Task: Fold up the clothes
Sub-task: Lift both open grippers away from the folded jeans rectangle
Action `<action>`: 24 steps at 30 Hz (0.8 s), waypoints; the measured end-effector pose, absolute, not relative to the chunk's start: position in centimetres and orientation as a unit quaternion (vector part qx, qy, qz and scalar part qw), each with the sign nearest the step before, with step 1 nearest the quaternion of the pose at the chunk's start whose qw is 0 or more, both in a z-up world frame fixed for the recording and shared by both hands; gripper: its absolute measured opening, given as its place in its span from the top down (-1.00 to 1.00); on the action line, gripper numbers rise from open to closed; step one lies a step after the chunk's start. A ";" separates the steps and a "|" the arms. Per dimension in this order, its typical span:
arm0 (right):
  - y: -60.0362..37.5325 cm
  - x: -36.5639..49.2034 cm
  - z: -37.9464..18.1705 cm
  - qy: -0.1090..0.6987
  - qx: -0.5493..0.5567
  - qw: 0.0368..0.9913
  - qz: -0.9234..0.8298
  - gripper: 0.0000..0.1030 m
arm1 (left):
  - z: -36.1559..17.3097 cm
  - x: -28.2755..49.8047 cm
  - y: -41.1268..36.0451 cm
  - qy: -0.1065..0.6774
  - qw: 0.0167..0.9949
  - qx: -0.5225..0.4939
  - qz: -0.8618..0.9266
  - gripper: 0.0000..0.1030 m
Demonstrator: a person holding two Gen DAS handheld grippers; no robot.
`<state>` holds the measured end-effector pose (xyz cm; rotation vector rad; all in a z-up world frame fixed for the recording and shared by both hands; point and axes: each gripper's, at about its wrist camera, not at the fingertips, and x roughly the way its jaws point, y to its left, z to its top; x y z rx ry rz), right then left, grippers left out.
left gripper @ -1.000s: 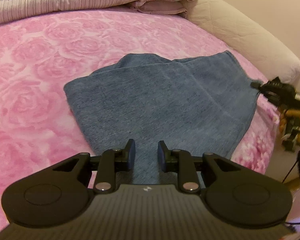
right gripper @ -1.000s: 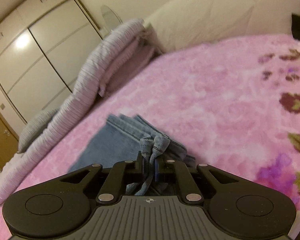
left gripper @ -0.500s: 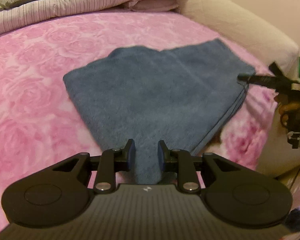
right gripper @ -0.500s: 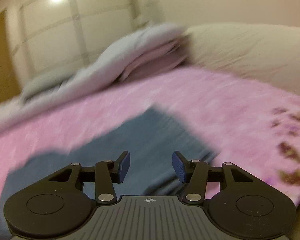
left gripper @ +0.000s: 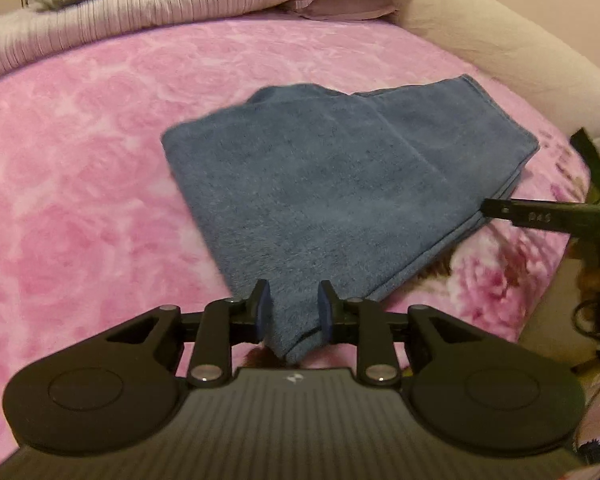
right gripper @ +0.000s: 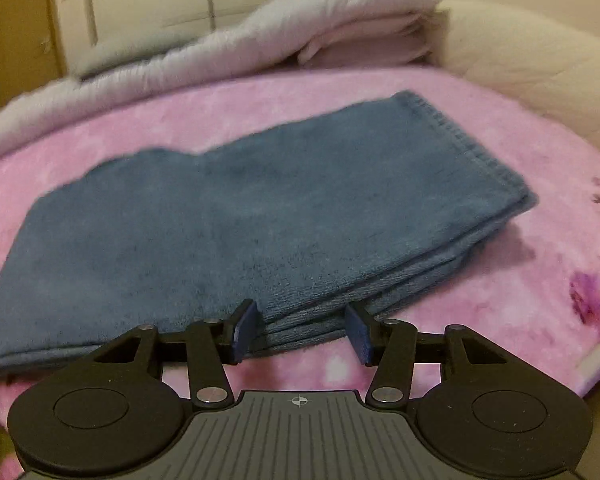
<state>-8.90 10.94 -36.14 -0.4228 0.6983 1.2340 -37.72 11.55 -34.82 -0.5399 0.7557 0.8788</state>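
Left tongs (left gripper: 293, 312): jaws easing apart, towel corner between them, pads apparently not pressing.
Towel (left gripper: 340, 184): blue, folded in layers, flat on pink bed (left gripper: 80, 160).
Right tongs (right gripper: 300, 330): released, at towel's near edge.

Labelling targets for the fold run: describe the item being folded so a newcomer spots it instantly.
Start at the bed's pink rose-patterned blanket. Lying flat on it, toward its near edge, is a folded blue towel in several stacked layers. It is the only blue item; the striped pale bedding heaped at the far side is lilac-grey.
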 end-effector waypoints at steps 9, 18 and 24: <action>5.3 -12.6 -30.9 0.337 -0.138 0.761 0.536 0.00 | -31.1 -38.5 7.6 0.365 0.790 -0.225 0.439 0.49; 1.3 -16.9 -27.5 0.319 -0.139 0.764 0.543 0.00 | -29.9 -39.8 3.7 0.355 0.798 -0.218 0.436 0.43; 0.0 -17.5 -27.3 0.318 -0.133 0.768 0.540 0.00 | -29.5 -39.9 2.5 0.352 0.803 -0.214 0.432 0.43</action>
